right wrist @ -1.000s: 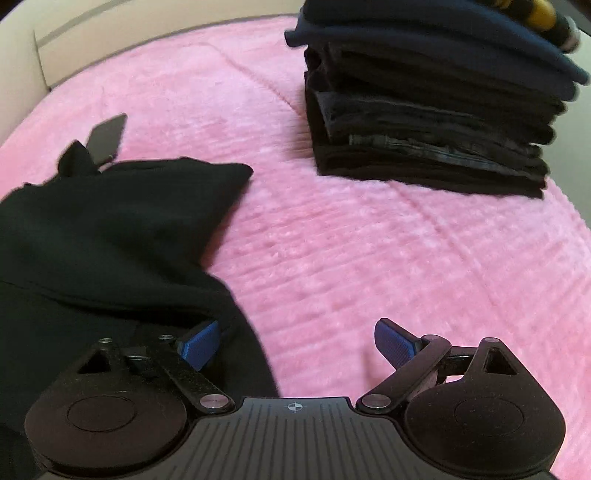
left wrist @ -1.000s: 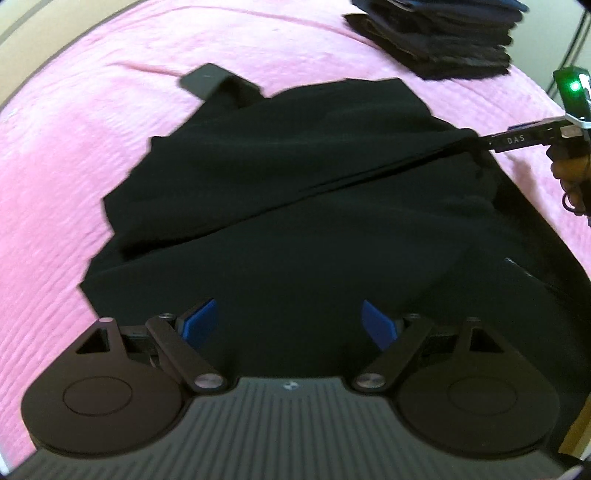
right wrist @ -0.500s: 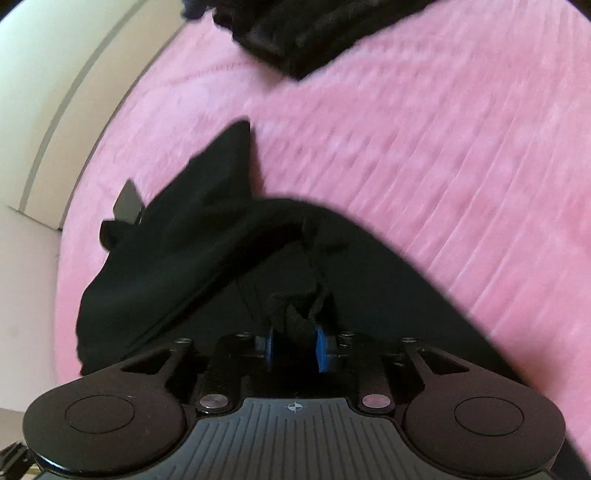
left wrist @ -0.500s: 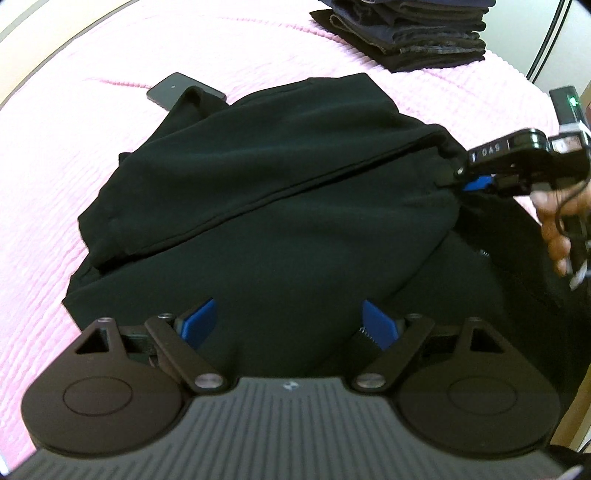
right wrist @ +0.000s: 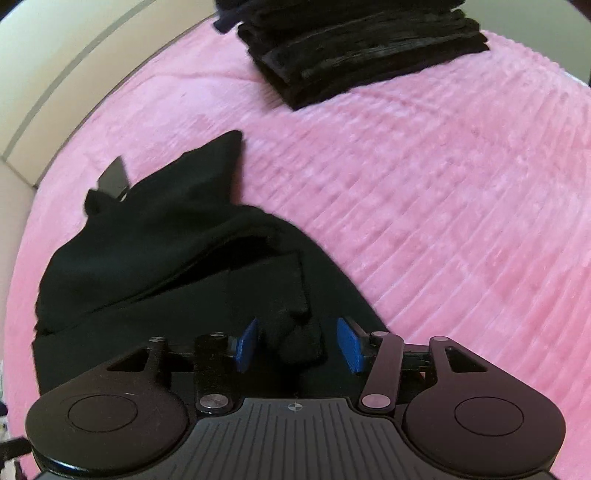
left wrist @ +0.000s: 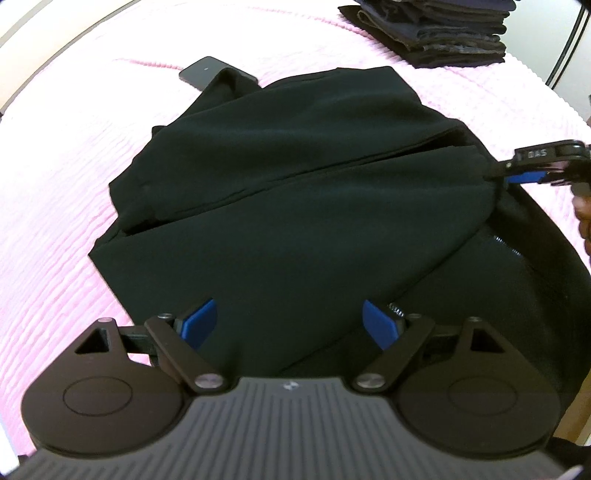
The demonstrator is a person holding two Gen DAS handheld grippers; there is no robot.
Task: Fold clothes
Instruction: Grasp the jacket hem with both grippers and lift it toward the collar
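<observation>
A black zip-up garment (left wrist: 295,221) lies partly folded on the pink bedspread (left wrist: 55,184), with one flap laid diagonally across it. My left gripper (left wrist: 290,317) hovers open over the garment's near edge, nothing between its blue pads. In the right wrist view the garment (right wrist: 147,280) fills the lower left. My right gripper (right wrist: 297,343) stands open, with a bunched lump of the black fabric lying loose between its pads. The left wrist view also shows the right gripper (left wrist: 517,177) at the garment's right corner.
A stack of folded dark clothes (left wrist: 443,33) sits at the far right of the bed, seen close in the right wrist view as the stack (right wrist: 362,48). A dark phone (left wrist: 207,72) pokes out from under the garment's far edge. A hand (left wrist: 583,218) shows at the right border.
The right gripper shut on the garment's edge half a second ago and has now opened, leaving the fabric bunched between its pads. The flap lies further across the garment. The left gripper stays open.
</observation>
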